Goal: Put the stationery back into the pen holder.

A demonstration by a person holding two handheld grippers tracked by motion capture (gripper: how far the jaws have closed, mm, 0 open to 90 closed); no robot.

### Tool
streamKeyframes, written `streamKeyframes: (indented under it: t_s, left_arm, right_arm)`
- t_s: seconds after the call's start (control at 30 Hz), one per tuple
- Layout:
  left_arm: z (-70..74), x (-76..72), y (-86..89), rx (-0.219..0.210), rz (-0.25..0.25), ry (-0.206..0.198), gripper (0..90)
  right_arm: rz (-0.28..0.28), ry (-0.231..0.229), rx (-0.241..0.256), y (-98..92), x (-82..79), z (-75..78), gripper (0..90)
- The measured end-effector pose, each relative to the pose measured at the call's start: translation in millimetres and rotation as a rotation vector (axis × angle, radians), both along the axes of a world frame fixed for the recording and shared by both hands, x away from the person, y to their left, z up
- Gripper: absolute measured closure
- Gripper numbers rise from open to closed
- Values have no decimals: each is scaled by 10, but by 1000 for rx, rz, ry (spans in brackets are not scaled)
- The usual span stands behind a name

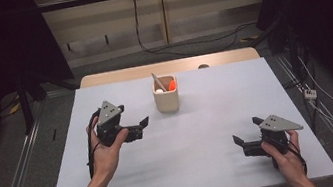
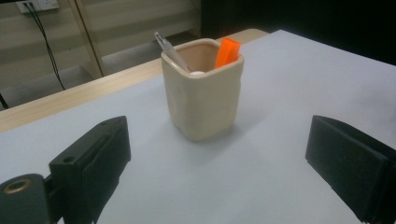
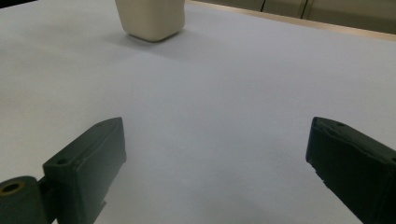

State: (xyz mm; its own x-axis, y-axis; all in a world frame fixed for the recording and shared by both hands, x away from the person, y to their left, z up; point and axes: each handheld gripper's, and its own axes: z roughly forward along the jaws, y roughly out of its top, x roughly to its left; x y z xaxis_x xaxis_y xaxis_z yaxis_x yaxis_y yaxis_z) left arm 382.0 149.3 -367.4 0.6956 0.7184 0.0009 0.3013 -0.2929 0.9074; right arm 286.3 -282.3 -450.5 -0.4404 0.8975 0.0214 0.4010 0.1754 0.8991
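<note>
White worktop [image 1: 202, 138] carries a cream cup [image 1: 165, 94] near its far edge. From the left tool [image 2: 217, 154], jaws spread, an orange marker [image 2: 227, 51] and grey pen [image 2: 170, 51] show inside; from the right tool [image 3: 217, 158], also spread, just the cup's base.

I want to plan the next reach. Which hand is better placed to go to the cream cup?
Left. The left tongs are open, close to the cream cup and aimed at it. The right tongs are open too, but farther away near the table's front right.
</note>
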Motion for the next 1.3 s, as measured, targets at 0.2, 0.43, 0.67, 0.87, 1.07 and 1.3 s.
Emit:
streamKeyframes:
  t_s: [0.2,0.43,0.67,0.87,1.07,1.3]
  left_arm:
    - [-87,-123,104,24,9,3,63]
    - [-167,-257,246,26,37,11,62]
    - [-264,-388,381,28,74,19,54]
    - [-369,-482,428,27,81,41,55]
    - [-464,-546,406,39,65,55,55]
    - [-587,-588,441,16,88,80,55]
  right_arm:
    - [3,-1,-5,5,9,-2,46]
    - [7,1,-9,19,18,-7,47]
    - [10,5,-6,23,16,-8,47]
    - [14,8,-3,40,21,-12,47]
    - [18,9,-7,50,18,-14,48]
    - [13,7,-2,35,-1,-9,50]
